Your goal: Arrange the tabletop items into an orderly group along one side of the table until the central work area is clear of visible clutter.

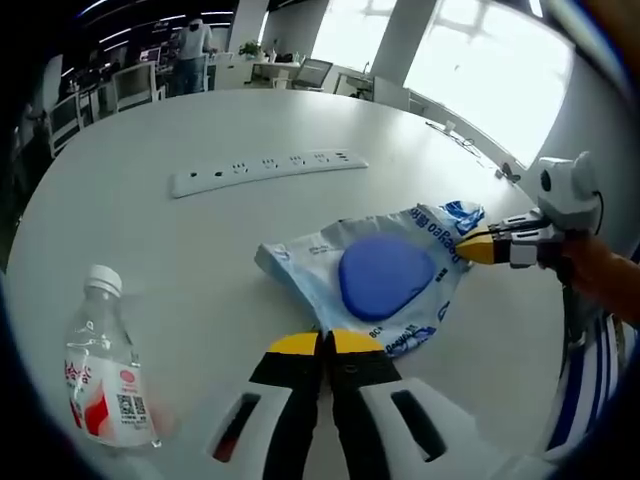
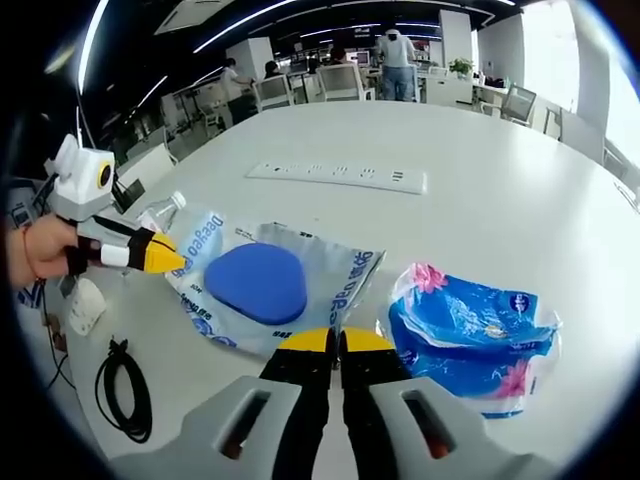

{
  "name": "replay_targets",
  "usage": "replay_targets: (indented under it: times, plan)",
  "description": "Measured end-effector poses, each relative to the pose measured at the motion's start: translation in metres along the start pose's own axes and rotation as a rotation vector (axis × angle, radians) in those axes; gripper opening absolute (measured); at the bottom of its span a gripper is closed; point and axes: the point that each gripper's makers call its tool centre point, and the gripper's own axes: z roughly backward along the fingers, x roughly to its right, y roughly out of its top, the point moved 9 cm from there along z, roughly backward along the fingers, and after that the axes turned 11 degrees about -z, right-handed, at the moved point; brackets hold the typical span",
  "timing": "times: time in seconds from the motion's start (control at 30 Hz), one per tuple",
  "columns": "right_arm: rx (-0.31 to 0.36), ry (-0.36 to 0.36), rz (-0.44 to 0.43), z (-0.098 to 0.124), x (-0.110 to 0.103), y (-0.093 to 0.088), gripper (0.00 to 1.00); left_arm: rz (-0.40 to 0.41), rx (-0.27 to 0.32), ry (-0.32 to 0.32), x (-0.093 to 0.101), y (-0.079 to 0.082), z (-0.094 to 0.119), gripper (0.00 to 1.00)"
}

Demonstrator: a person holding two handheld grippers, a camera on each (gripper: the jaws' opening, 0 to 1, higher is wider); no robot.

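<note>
Left gripper (image 1: 322, 343): nearest the lens in the left gripper view, its yellow-tipped jaws pressed together with nothing between them, tips just short of the clear packet's near edge.
Right gripper (image 2: 334, 341): in the right gripper view, jaws likewise closed tip to tip and holding nothing, resting at the packet's near edge, between it and the tissue pack.
Clear packet (image 1: 395, 268): a crinkled transparent bag with blue print, lying flat near the middle of the white round table (image 1: 150, 230), with a blue rounded pad (image 1: 385, 277) inside it.
Other gripper in each view: in the left gripper view the right gripper's yellow tip touches the packet's far right corner; in the right gripper view the left gripper's tip sits at the packet's left edge. Whether either tip actually pinches the plastic is hard to say.
Water bottle (image 1: 105, 372): small, clear, white cap, red label, upright on the table well to the left of the packet.
Power strip (image 1: 268, 170): long and white, lying beyond the packet, apart from it.
Tissue pack (image 2: 470, 335): blue wrapper with pink flowers, just right of the packet.
Black cable (image 2: 124, 392): coiled by the table edge, lower left in the right gripper view.
</note>
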Motion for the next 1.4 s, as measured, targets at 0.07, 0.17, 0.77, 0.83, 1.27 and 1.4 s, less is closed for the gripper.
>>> replay_targets:
  times: [0.07, 0.17, 0.77, 0.83, 1.27, 1.4]
  plan:
    - [0.001, -0.001, -0.002, 0.000, 0.000, 0.000, 0.01, -0.002, 0.000, 0.000, 0.000, -0.001, -0.001, 0.00]
    - [0.003, -0.001, -0.002, 0.001, 0.000, 0.000, 0.03, 0.012, 0.002, 0.003, -0.001, -0.002, -0.001, 0.01]
    - [0.019, -0.019, -0.013, 0.008, -0.003, -0.003, 0.11, 0.023, 0.010, -0.001, 0.000, -0.004, 0.005, 0.14]
    - [0.026, -0.020, -0.019, 0.011, -0.004, -0.002, 0.12, 0.020, 0.014, 0.001, 0.000, -0.003, 0.006, 0.15]
    - [0.068, -0.015, -0.015, 0.024, -0.013, 0.007, 0.20, 0.000, 0.021, 0.013, -0.002, -0.002, 0.019, 0.26]
    - [0.071, -0.007, -0.013, 0.027, -0.015, 0.010, 0.24, -0.002, 0.028, 0.012, -0.003, -0.002, 0.025, 0.30]
